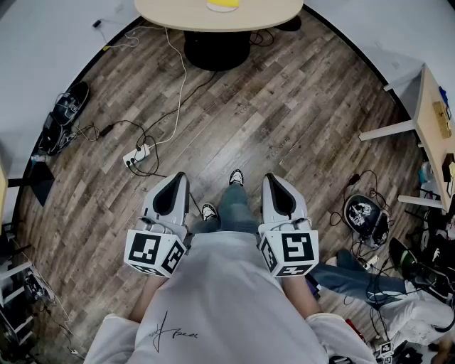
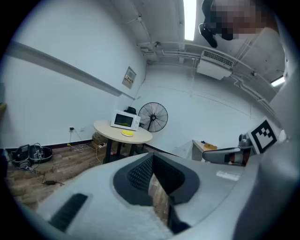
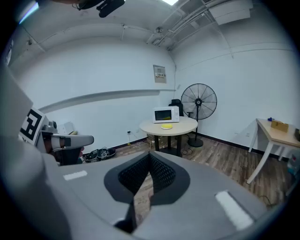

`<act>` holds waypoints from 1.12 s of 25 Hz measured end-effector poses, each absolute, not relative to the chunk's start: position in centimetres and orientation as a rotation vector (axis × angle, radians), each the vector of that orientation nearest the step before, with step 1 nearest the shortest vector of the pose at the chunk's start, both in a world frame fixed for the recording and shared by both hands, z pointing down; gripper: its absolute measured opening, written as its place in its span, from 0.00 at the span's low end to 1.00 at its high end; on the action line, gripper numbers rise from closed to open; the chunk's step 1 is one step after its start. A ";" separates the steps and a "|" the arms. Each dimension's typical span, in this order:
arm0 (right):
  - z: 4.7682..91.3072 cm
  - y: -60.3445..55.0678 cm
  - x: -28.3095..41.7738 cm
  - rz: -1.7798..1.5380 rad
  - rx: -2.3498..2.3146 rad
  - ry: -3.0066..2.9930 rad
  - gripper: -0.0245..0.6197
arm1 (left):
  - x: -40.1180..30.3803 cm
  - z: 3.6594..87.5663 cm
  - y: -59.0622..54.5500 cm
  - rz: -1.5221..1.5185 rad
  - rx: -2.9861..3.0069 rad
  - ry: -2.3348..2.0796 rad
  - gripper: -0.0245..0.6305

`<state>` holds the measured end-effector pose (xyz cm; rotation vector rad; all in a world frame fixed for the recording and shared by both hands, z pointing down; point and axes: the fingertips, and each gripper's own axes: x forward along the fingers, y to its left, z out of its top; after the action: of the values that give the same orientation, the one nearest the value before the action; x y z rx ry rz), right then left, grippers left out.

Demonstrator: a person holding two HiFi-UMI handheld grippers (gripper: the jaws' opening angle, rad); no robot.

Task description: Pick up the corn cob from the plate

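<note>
A round beige table (image 1: 213, 20) stands far ahead across the wooden floor. On it lies a yellow plate (image 1: 223, 5), also visible as a small yellow patch (image 2: 127, 133) (image 3: 167, 126) in front of a white microwave (image 3: 166, 114). At this distance I cannot pick out the corn cob from the plate. My left gripper (image 1: 176, 179) and right gripper (image 1: 274, 179) are held close to my body at waist height, side by side and pointing forward and slightly down. Both are shut with nothing in them; the jaw tips meet in the left gripper view (image 2: 152, 157) and the right gripper view (image 3: 150, 154).
Cables and a power strip (image 1: 138, 155) lie on the floor between me and the table. Bags (image 1: 64, 114) sit at the left wall, a helmet (image 1: 364, 213) and a desk (image 1: 434, 128) at the right. A standing fan (image 3: 198, 105) is beside the table. Another person's leg (image 1: 348, 279) is at lower right.
</note>
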<state>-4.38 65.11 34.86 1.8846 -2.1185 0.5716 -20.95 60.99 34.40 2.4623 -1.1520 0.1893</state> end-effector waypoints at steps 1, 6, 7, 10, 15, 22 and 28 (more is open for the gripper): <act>34.7 64.3 -3.7 0.571 1.889 -2.114 0.06 | -20.5 34.4 60.1 0.196 2.460 -1.157 0.02; 34.7 60.6 -0.2 0.597 1.896 -2.111 0.05 | -18.3 34.5 56.2 0.222 2.447 -1.175 0.02; 34.8 60.0 0.4 0.607 1.892 -2.117 0.05 | -17.9 34.5 55.5 0.225 2.444 -1.182 0.02; 35.1 58.1 2.2 0.642 1.897 -2.147 0.05 | -17.0 34.7 53.5 0.243 2.435 -1.229 0.02; 35.0 55.0 4.0 0.682 1.790 -2.291 0.06 | -14.6 34.5 50.3 0.278 2.457 -1.249 0.04; 36.6 51.5 6.8 0.701 1.647 -2.299 0.05 | -10.5 34.2 46.8 0.235 2.454 -1.234 0.04; 37.8 48.9 9.6 0.668 1.623 -2.252 0.05 | -7.4 33.8 44.4 0.186 2.454 -1.233 0.04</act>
<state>9.63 48.93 37.81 1.6227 -2.2521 0.6677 -7.41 44.37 33.83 2.4542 -1.2330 0.1859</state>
